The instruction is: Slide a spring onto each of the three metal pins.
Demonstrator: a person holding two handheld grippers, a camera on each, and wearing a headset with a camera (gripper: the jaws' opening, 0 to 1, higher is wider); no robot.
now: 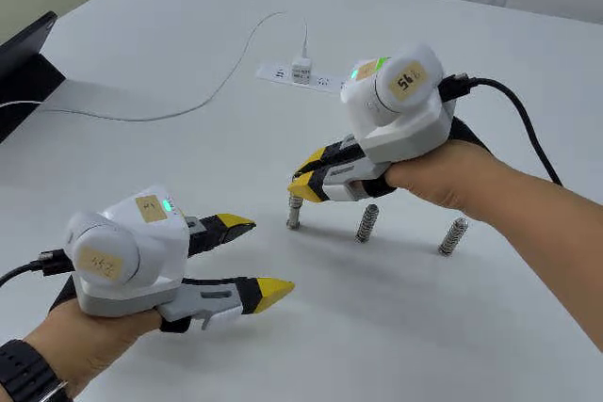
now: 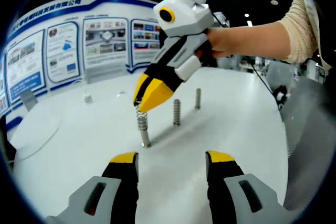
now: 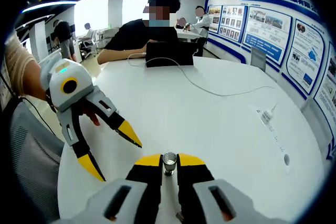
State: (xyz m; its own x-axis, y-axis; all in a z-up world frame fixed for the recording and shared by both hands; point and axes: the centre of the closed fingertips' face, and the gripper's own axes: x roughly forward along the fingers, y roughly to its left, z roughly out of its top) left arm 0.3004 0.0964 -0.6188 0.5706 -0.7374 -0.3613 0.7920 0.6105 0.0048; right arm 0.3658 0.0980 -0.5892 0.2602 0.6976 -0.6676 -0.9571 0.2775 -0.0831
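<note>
- The white desk (image 1: pixel 188 167) carried three upright metal pins in a row. The right tongs (image 1: pixel 301 187) were poised over the end one, and the left tongs (image 1: pixel 257 257) waited well apart on the person's side.
- The right tongs were clamped on a spring (image 2: pixel 140 115). Its long axis stood upright, in line with the end pin (image 2: pixel 145 138) directly beneath, whose bare lower shaft showed. The coming move appeared to be straight down.
- The left tongs gaped wide and held nothing.
- The middle pin (image 1: pixel 366 222) and far pin (image 1: pixel 453 235) each looked already wrapped in a spring of its own.
- The jaws hid the end pin's tip and how far it had entered the spring.
</note>
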